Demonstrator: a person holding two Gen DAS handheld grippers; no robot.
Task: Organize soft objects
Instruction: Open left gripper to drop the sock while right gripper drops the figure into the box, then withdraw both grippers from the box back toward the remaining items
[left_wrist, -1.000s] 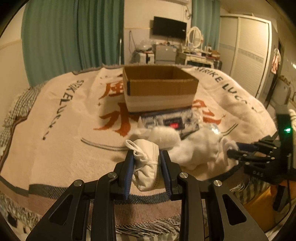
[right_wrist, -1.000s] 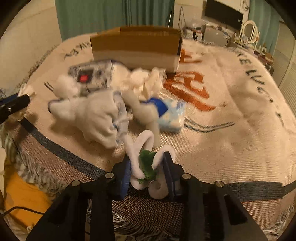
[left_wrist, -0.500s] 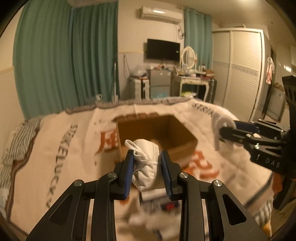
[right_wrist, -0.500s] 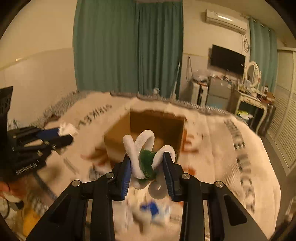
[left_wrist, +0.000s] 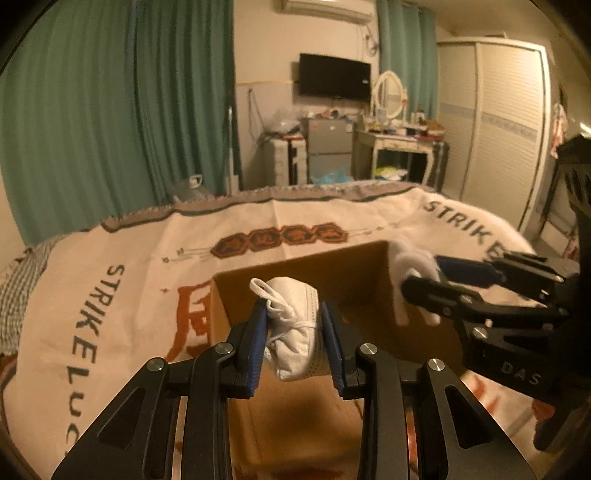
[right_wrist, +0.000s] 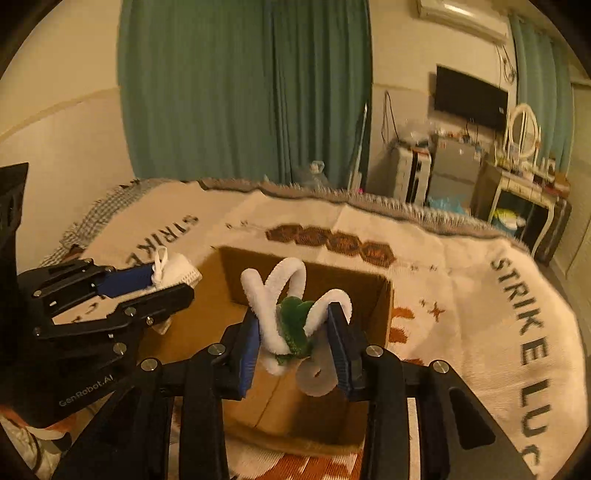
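Note:
My left gripper (left_wrist: 295, 325) is shut on a small white soft shoe (left_wrist: 295, 325) and holds it above the open cardboard box (left_wrist: 354, 269). My right gripper (right_wrist: 295, 332) is shut on a white and green pipe-cleaner flower (right_wrist: 288, 314), also above the box (right_wrist: 380, 317). In the left wrist view the right gripper (left_wrist: 424, 277) comes in from the right with the white flower (left_wrist: 410, 264) over the box's far right corner. In the right wrist view the left gripper (right_wrist: 173, 284) holds the shoe (right_wrist: 177, 271) over the box's left rim.
The box stands on a bed covered by a cream blanket (left_wrist: 122, 266) with dark lettering and red characters. Beyond the bed are green curtains (left_wrist: 110, 110), a wall TV (left_wrist: 334, 79), a dresser with a mirror (left_wrist: 391, 136) and a white wardrobe (left_wrist: 491, 122).
Both grippers have lifted their objects off the blanket and carried them forward over the open box. The pile of soft things on the blanket has dropped out of view.

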